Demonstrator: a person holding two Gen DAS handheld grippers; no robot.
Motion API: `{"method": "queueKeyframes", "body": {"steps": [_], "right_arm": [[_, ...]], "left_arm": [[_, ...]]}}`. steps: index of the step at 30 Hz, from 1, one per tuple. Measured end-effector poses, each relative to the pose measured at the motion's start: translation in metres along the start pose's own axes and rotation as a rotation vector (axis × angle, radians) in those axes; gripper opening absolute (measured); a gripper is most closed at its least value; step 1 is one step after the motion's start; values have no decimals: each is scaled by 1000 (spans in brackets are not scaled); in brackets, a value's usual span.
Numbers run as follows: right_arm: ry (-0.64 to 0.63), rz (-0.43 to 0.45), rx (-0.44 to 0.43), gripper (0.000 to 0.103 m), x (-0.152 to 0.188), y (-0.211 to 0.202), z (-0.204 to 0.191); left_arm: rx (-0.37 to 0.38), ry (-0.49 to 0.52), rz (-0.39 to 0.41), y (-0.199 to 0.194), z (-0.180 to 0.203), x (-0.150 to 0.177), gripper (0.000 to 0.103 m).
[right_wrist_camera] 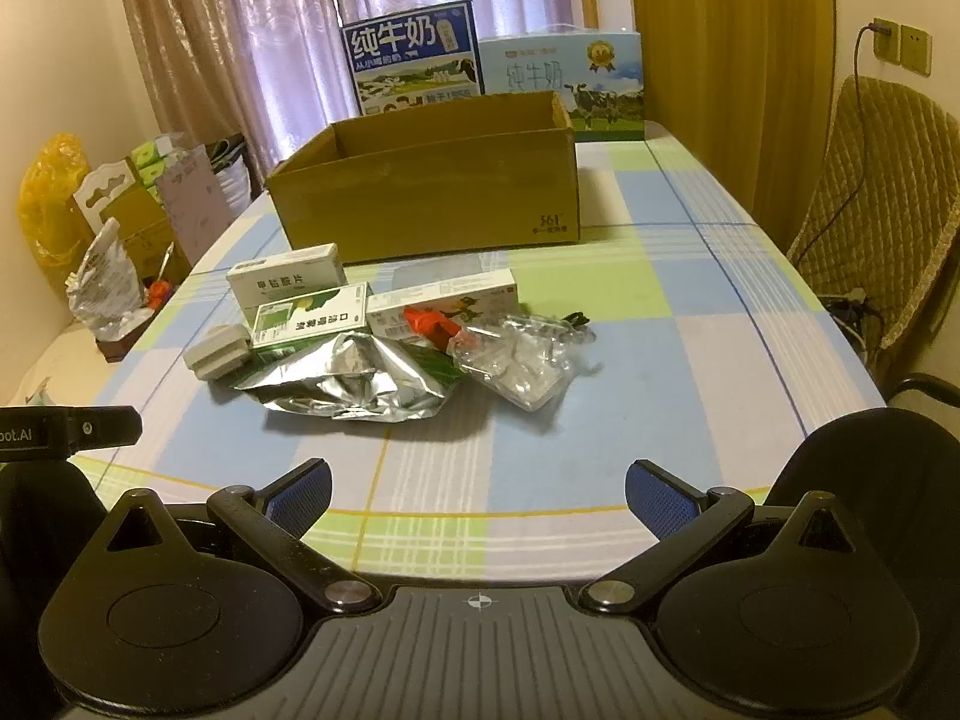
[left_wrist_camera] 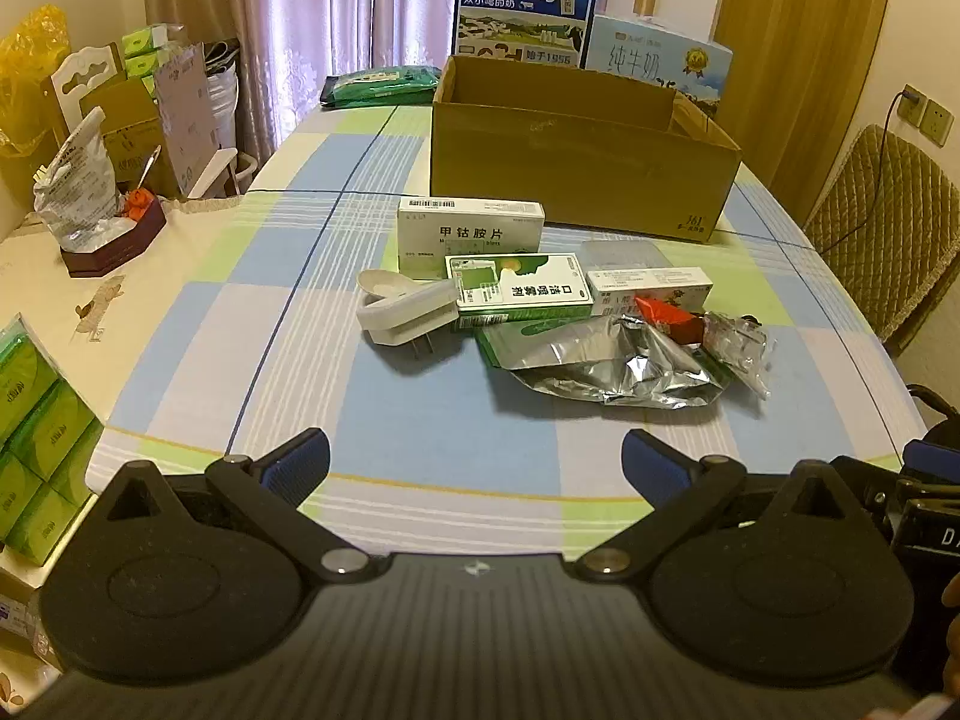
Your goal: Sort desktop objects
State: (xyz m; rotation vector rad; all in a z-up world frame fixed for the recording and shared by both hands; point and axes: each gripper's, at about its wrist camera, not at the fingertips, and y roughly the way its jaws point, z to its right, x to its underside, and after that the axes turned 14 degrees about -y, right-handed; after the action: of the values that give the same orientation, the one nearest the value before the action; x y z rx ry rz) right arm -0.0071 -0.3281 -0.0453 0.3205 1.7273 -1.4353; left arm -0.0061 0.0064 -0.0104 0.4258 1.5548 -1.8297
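Broadly, a checked tablecloth (left_wrist_camera: 270,324) covers the table. At its far side an open cardboard box (left_wrist_camera: 576,174) stands with its mouth up, likely the bin for sorting. Just before it lies a loose heap: a crumpled foil pouch (right_wrist_camera: 366,384), a white medicine box (left_wrist_camera: 471,234), a green-and-white box (left_wrist_camera: 516,291) touching it, a white plug adapter (left_wrist_camera: 408,315) and a clear plastic packet (right_wrist_camera: 528,360). The left gripper (left_wrist_camera: 476,456) and right gripper (right_wrist_camera: 478,489) hover near the table's front edge, jaws spread wide and empty, aimed at the heap.
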Motion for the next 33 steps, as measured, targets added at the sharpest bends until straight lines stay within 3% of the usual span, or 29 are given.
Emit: {"method": "queueKeyframes", "body": {"steps": [33], "right_arm": [[-6, -5, -5, 101, 0, 3, 4]], "left_arm": [[39, 34, -15, -2, 0, -6, 102]]}}
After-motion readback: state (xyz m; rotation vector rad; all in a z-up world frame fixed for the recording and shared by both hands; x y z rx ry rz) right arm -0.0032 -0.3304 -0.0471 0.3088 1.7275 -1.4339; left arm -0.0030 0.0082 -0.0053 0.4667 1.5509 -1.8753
